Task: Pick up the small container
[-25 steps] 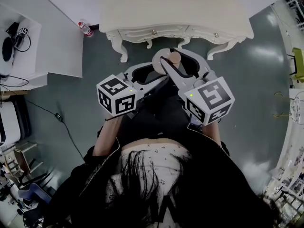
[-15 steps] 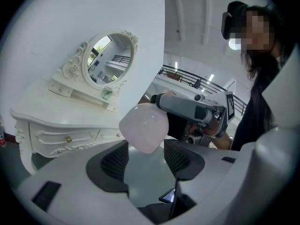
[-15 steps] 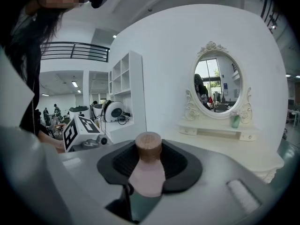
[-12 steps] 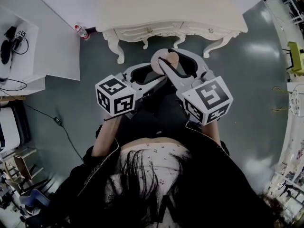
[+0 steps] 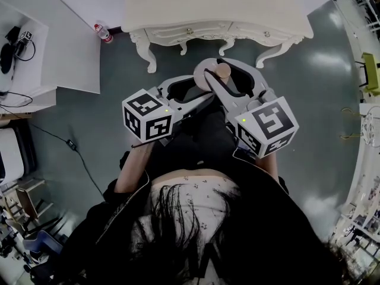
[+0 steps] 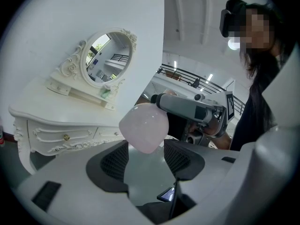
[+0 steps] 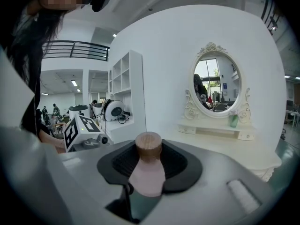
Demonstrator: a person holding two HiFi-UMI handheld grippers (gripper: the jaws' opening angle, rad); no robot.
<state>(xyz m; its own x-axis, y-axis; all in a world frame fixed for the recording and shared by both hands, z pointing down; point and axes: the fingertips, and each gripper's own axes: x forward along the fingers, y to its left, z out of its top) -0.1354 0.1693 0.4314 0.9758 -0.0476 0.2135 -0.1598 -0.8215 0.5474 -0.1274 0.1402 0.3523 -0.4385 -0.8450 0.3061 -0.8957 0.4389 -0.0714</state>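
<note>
I can read no words, brands or numbers anywhere. The left cube (image 5: 148,119) and right cube (image 5: 268,126) on my grippers carry only black-and-white square marker patterns, not letters. The bottle (image 5: 103,33) on the floor has a red label too small to read.

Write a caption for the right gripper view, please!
Right gripper clamps a small pink container with a wooden cap, facing a white dressing table and oval mirror.
</note>
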